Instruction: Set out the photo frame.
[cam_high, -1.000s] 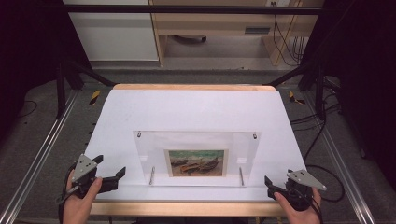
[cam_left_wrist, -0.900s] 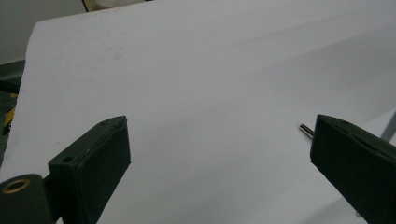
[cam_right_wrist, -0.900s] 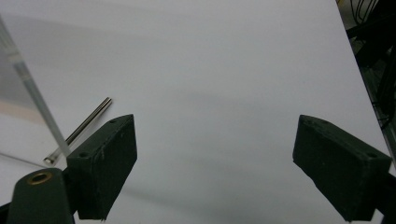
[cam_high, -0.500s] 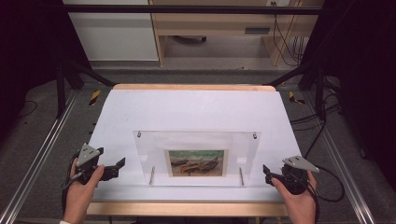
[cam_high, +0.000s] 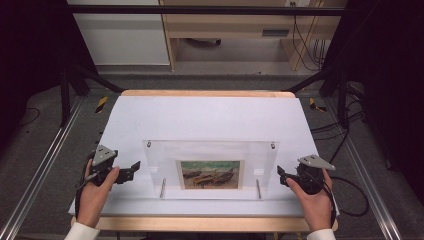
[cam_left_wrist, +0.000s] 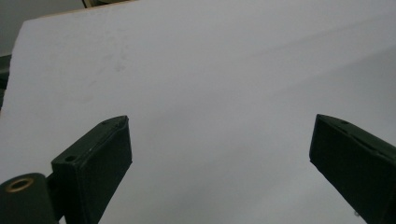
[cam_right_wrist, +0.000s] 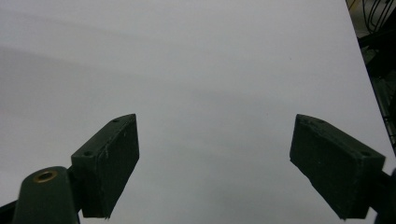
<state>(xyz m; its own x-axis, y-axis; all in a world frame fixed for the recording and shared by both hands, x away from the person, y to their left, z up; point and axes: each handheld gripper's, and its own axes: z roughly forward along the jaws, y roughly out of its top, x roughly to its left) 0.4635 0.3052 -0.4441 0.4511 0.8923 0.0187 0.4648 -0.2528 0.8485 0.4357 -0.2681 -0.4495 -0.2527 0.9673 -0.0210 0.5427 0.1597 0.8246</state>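
Near the tabletop's front edge, a clear frame (cam_high: 210, 167) is lying lengthwise between both grippers; left gripper (cam_high: 131, 169) and right gripper (cam_high: 280, 175) are sitting spread wide, empty, about equally close.

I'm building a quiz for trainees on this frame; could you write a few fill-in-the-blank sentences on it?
1. The clear acrylic frame holds a small ____.
2. The left gripper has its jaws ____.
3. The frame lies ____ the left gripper and the right gripper.
4. The table has a ____ covering.

Missing words: picture; open; between; white
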